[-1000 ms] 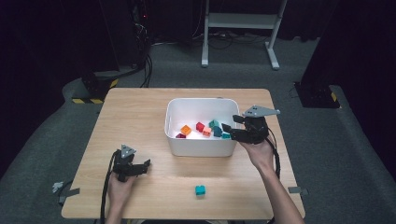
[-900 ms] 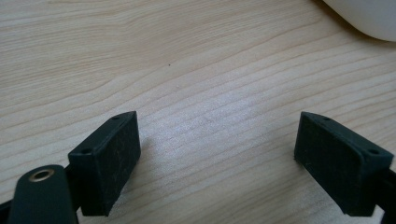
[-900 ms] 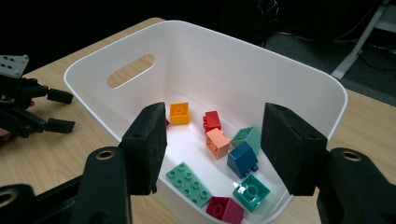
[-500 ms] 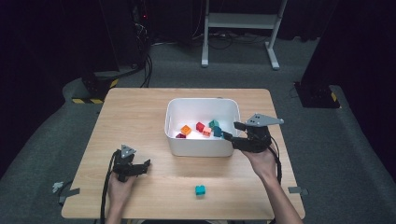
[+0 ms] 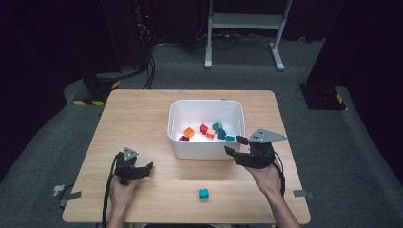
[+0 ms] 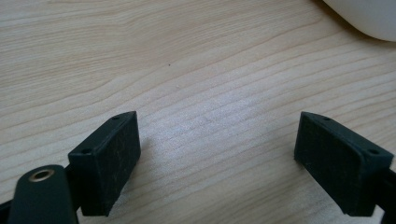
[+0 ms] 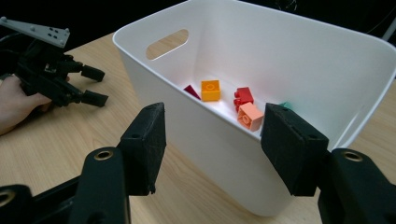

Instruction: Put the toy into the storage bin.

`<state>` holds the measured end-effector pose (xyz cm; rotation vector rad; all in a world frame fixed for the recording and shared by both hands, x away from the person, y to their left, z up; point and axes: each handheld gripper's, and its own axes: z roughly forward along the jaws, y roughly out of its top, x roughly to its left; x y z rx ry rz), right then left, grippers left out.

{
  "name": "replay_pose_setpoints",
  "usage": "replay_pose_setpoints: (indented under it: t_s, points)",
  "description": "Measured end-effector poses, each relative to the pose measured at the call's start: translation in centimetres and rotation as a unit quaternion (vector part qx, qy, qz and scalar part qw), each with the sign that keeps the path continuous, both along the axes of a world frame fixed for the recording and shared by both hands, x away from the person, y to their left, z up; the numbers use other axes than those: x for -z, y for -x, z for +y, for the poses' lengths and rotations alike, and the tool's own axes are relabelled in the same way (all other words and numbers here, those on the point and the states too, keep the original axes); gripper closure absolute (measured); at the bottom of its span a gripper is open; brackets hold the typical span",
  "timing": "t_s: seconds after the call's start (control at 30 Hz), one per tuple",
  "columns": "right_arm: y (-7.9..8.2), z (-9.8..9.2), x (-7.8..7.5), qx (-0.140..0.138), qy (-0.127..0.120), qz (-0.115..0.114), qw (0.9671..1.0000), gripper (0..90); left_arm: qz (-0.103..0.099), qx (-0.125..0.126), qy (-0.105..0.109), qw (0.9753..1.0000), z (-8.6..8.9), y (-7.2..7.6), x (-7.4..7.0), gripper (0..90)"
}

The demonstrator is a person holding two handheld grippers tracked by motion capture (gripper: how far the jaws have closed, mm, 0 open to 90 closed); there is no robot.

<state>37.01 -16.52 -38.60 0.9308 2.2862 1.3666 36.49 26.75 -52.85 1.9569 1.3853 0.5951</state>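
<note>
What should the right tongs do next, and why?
Probably swing back and down toward the teal block that sits alone on the table. The right tongs are open and hold nothing beside the white bin, where the other blocks already lie.

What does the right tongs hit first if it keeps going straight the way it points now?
Most likely the near wall of the white bin: the right tongs, jaws open and empty, face that wall just below the rim. How close they are is hard to judge.
</note>
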Motion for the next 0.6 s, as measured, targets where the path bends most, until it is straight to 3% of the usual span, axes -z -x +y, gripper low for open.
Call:
replay_pose_setpoints:
  t_s: [0.6]
  points:
    - [2.1,1.2,3.8,-0.018,0.006,0.029,0.9994,40.4,0.000,0.000,0.000,1.0000,0.0,0.0,0.0,14.5]
